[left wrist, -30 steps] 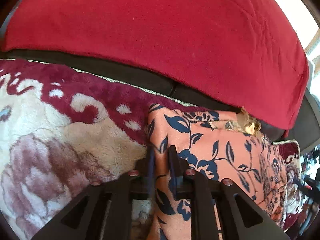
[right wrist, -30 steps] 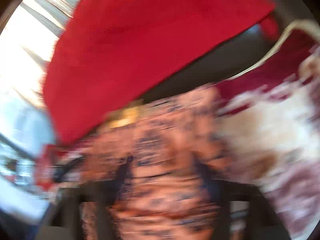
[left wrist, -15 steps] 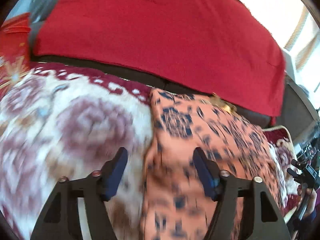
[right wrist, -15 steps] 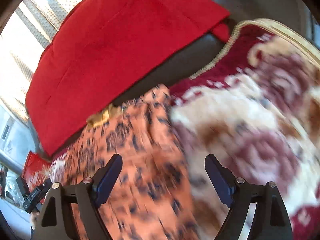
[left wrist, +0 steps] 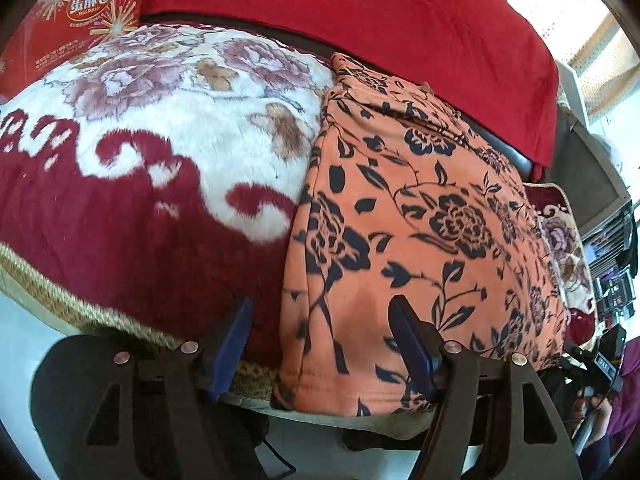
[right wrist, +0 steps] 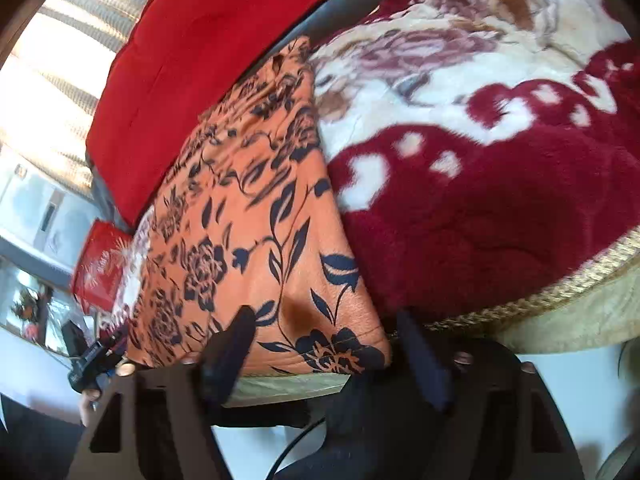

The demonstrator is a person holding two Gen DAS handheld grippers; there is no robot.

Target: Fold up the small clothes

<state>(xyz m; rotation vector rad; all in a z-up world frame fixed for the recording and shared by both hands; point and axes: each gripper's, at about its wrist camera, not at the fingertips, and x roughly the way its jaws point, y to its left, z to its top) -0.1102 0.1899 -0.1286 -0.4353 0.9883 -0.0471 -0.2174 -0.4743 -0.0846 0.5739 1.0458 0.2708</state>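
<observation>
An orange garment with dark blue flowers point(left wrist: 420, 216) lies folded in a long strip across the plush red and cream blanket point(left wrist: 152, 152). Its near end hangs at the blanket's front edge. My left gripper point(left wrist: 320, 340) is open and empty, held just in front of the garment's near left corner. In the right wrist view the same garment point(right wrist: 248, 220) runs away from me. My right gripper point(right wrist: 324, 348) is open and empty, straddling the garment's near right corner without holding it.
A red cushion point(left wrist: 380, 20) lies along the sofa back behind the garment. A red snack bag point(left wrist: 72, 16) stands at the far left. The blanket's gold braided edge point(right wrist: 560, 292) runs along the front. White floor point(left wrist: 24, 360) lies below.
My left gripper has let go of the garment and opened. Both grippers have pulled back toward the blanket's front edge, so the whole folded garment shows.
</observation>
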